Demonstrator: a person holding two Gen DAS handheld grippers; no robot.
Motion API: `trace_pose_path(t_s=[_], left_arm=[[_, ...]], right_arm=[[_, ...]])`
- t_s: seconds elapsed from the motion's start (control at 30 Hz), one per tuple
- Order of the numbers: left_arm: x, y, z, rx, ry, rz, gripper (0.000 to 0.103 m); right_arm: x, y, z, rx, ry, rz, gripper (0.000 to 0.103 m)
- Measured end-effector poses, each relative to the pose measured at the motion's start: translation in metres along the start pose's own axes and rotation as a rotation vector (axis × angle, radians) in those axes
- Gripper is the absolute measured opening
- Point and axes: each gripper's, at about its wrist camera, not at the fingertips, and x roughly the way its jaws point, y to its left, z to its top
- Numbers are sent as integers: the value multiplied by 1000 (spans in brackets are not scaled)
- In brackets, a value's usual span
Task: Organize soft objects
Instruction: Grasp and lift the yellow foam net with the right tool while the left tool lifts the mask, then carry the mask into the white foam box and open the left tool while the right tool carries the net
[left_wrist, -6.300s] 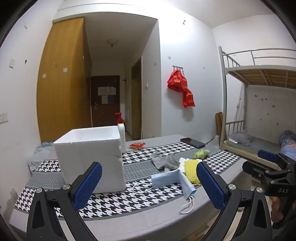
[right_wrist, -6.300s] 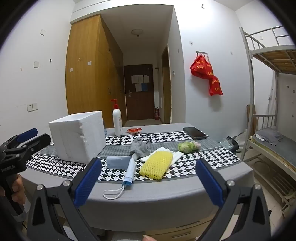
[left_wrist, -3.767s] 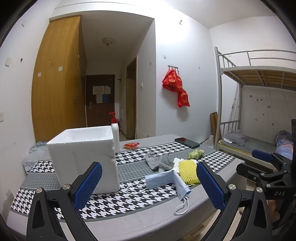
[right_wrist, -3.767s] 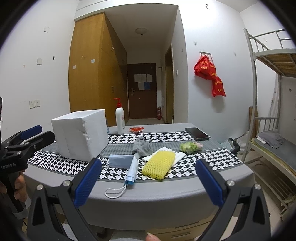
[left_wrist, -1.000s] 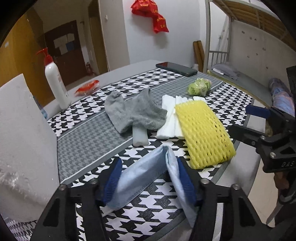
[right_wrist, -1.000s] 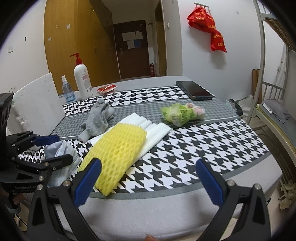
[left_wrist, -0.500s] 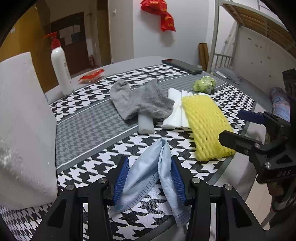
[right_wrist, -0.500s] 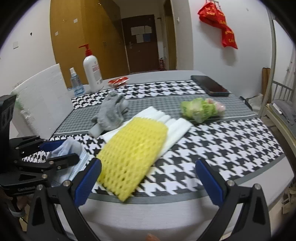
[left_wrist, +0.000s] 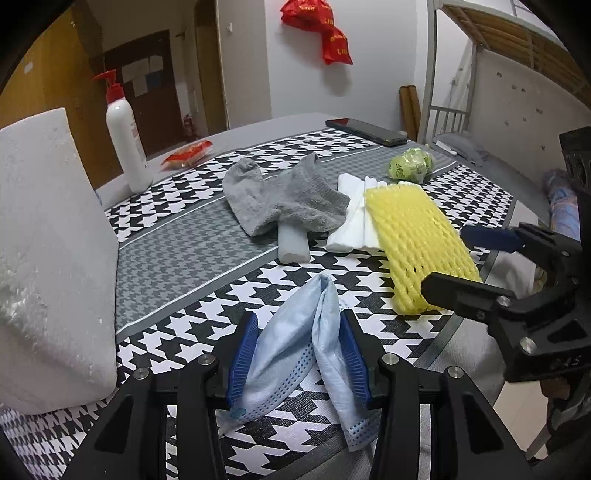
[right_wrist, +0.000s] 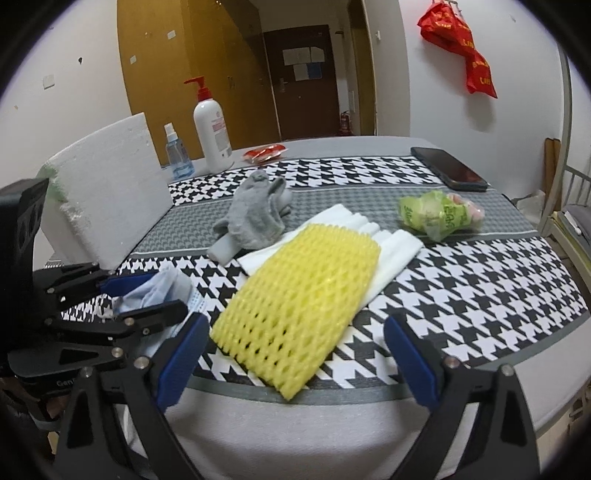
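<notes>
Blue face mask, its lower edge hidden, is pinched in the left claw; right claw gapes, closing.

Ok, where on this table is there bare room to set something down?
Free: the grey band between the foam box and the grey sock, and the checked cloth right of the yellow foam net, below the green bag. Crowded: the middle, where sock, white foam sheets, net and face mask cluster.
</notes>
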Motion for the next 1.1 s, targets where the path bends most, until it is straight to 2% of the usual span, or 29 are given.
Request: trace_pose_path(t_s=[0.07, 0.13, 0.3, 0.47, 0.6, 0.73, 1.1], left_arm=[[1, -1, 1, 9, 3, -3, 49], [1, 0, 2, 5, 4, -7, 50], [2, 1, 2, 0, 5, -6, 50], [1, -3, 2, 4, 3, -30, 33], [-1, -7, 2, 11, -4, -37, 26], [-5, -7, 3, -12, -12, -57, 20], [-28, -5, 10, -59, -76, -51, 18]], right_arm=[[3, -1, -1, 8, 23, 14, 85], [5, -2, -2, 12, 27, 17, 73], [5, -1, -2, 6, 31, 22, 58], [3, 0, -3, -5, 33, 23, 39], [0, 2, -3, -8, 25, 27, 18], [-9, 1, -1, -10, -3, 17, 14], [-35, -12, 9, 13, -78, -13, 14]])
